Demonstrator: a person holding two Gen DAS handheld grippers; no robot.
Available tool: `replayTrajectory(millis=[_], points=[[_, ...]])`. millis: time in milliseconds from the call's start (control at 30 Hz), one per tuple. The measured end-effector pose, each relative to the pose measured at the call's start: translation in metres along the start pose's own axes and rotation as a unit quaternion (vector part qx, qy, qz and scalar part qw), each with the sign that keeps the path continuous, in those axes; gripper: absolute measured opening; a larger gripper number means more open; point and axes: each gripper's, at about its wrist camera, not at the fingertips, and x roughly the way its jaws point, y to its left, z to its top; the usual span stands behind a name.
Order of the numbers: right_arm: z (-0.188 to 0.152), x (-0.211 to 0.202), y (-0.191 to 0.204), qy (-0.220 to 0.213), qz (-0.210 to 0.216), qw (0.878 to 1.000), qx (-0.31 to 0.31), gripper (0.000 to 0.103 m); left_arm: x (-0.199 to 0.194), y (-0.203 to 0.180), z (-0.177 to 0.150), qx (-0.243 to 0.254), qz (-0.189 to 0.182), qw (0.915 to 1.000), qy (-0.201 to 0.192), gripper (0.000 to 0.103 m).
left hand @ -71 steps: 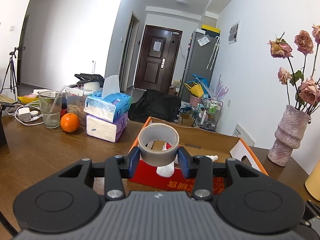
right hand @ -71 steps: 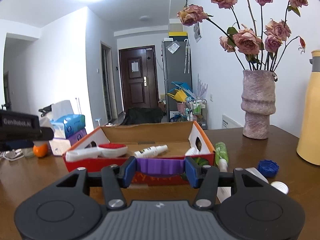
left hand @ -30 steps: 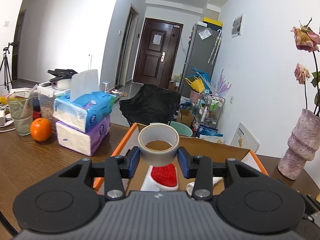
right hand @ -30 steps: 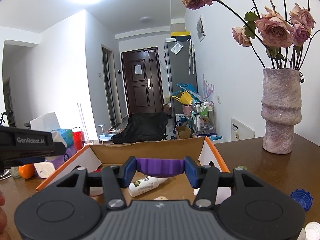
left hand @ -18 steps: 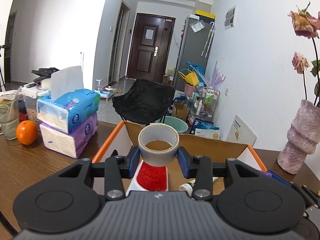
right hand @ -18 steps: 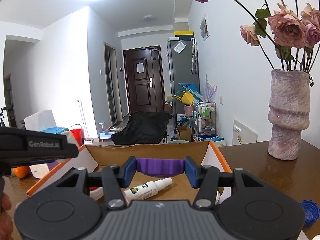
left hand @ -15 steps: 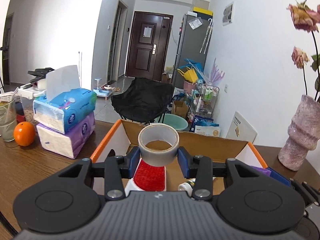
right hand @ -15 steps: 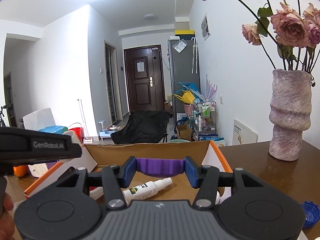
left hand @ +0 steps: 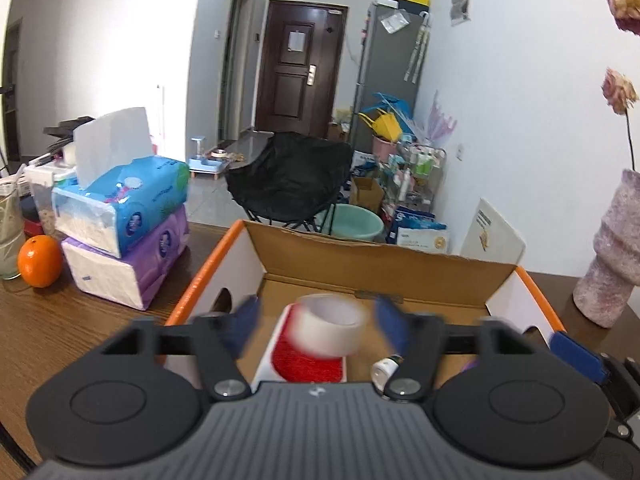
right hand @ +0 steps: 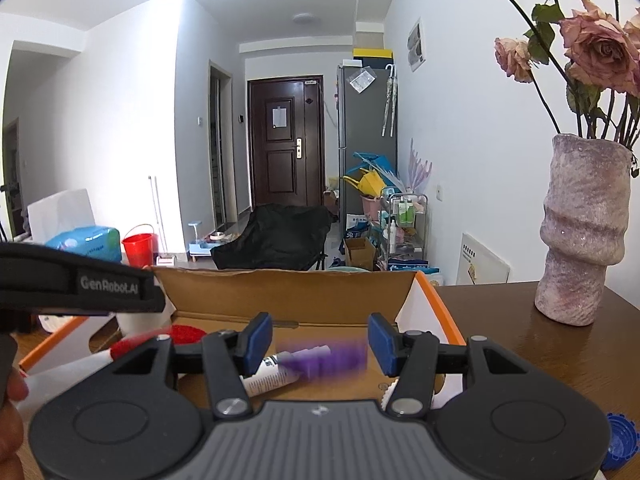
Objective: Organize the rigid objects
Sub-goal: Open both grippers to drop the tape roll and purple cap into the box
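Purple piece (right hand: 326, 362) crosswise, long axis level

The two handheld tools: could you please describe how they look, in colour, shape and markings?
Both the left tool and the right tool share a dark grey ribbed body, two round black discs, black linkage arms with silver screws, and blue pads on the fingers. The left tool's side reads "GenRobot.AI" in the right wrist view.

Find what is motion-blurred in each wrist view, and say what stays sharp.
Left wrist view: the tape roll and the left gripper fingertips smear, while the cardboard box stays crisp. Right wrist view: only the purple piece smears between the right gripper and its sharp pads; the vase is sharp.
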Motion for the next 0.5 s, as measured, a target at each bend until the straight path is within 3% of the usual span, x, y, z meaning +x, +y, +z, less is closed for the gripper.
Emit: replayTrajectory(millis=[33,100,233,500], points=[[0.0004,0.0004,-0.0006,0.001,0.000,1.000,-0.001,0.067,-0.0017,0.0001,0.0002,0.001,0.003,1.0000,-0.007,0.093],[0.0003,-0.0004,-0.0015,0.000,-0.007,1.000,-0.002,0.095,-0.0058,-0.0007,0.0013,0.004,0.007,0.9998,-0.017,0.103],[0.0016,-0.0016,-0.0042,-0.003,-0.016,1.000,0.003,0.103,-0.0068,0.0012,0.0027,-0.004,0.009,0.9999,-0.013,0.103],[0.0011,-0.0016,-0.0031,0.002,-0.018,1.000,0.000,0.103,-0.0047,0.0035,0.0032,-0.008,0.011,0.9999,-0.006,0.103]])
